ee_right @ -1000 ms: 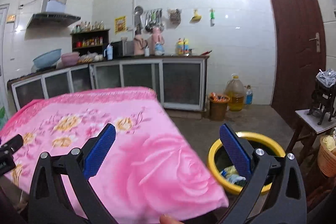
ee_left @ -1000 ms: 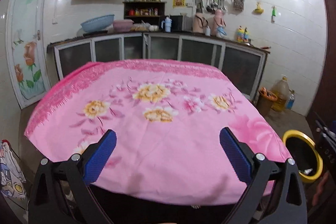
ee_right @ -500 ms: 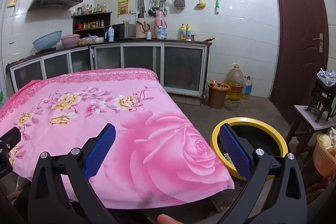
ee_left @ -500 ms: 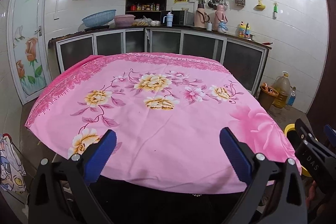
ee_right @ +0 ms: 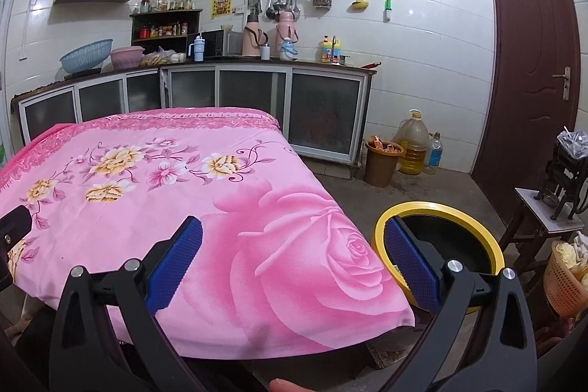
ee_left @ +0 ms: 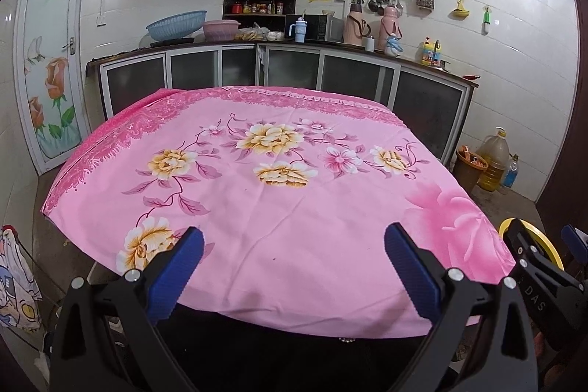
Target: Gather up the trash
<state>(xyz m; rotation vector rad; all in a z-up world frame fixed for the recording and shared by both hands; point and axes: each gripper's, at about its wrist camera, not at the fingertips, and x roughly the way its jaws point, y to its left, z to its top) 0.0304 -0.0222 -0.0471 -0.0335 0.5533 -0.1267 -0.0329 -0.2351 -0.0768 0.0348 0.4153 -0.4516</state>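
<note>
A table under a pink flowered cloth [ee_left: 279, 208] fills both views [ee_right: 220, 230]; I see no loose trash on it. A yellow-rimmed black bin [ee_right: 459, 215] stands on the floor right of the table, and its rim shows in the left wrist view [ee_left: 505, 226]. My left gripper [ee_left: 294, 267] is open and empty above the table's near edge. My right gripper [ee_right: 294, 261] is open and empty above the table's right corner, its right finger in front of the bin. The right gripper also shows at the right edge of the left wrist view [ee_left: 540, 252].
Kitchen cabinets and a cluttered counter [ee_left: 330, 61] run along the back wall. A brown bin [ee_right: 382, 162], an oil jug [ee_right: 413, 144] and a bottle stand on the floor. A stool with a machine [ee_right: 551, 208] and an orange basket [ee_right: 566, 281] are at right, by a brown door [ee_right: 529, 61].
Both grippers have pulled back and tilted, so the table sits farther off. The right gripper has come into the left wrist view. Both stay open and empty.
</note>
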